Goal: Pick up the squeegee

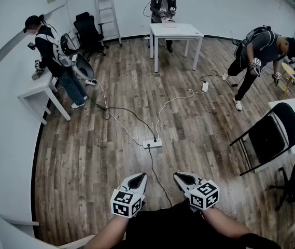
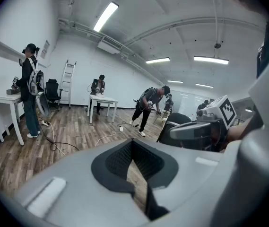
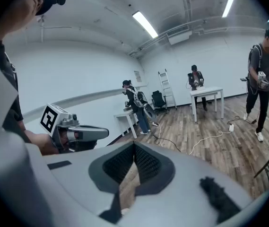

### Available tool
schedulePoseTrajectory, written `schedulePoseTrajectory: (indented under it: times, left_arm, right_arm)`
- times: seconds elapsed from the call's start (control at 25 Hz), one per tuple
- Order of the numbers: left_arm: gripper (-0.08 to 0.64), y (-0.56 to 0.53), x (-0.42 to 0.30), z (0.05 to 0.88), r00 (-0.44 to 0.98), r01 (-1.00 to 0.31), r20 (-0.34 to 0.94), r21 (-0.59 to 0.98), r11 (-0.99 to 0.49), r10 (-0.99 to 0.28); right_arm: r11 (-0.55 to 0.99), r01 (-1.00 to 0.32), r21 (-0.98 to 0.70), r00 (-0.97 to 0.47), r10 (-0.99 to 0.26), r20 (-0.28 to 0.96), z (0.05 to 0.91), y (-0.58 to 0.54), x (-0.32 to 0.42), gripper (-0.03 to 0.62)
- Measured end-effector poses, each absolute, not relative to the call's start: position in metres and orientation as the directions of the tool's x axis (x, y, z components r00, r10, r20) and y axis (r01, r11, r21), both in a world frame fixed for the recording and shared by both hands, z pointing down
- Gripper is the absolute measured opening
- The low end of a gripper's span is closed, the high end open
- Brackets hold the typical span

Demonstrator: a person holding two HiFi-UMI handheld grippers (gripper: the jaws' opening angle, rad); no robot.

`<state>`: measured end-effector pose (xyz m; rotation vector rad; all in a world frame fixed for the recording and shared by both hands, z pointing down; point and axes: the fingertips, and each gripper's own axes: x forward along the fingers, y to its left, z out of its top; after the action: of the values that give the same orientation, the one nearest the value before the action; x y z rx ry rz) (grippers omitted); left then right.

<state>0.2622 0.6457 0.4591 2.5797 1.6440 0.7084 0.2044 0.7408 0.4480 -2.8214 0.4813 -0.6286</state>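
Note:
No squeegee shows in any view. In the head view both grippers are held side by side close to my body, above the wooden floor. My left gripper (image 1: 141, 176) points forward with its jaws together and nothing between them; its own view shows the tips meeting (image 2: 133, 143). My right gripper (image 1: 178, 176) is likewise shut and empty, its tips touching (image 3: 134, 145). Each gripper shows in the other's view: the right gripper (image 2: 198, 129) and the left gripper (image 3: 77, 134).
A power strip (image 1: 152, 143) with trailing cables lies on the floor ahead. Beyond it stands a white table (image 1: 176, 32) with a person behind it. A black folding chair (image 1: 271, 134) is at the right, another white table (image 1: 36, 90) and a person at the left, a ladder (image 1: 106, 9) by the back wall.

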Motion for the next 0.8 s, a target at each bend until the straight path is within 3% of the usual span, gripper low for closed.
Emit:
schedulePoseTrajectory:
  times: [0.8]
  left_arm:
    - [0.006, 0.611, 0.252, 0.479, 0.514, 0.741, 0.408, 0.231, -0.63, 0.754]
  right_arm:
    - [-0.845, -0.432, -0.317, 0.754, -0.53, 0.388, 0.476, 0.715, 0.213, 0.005]
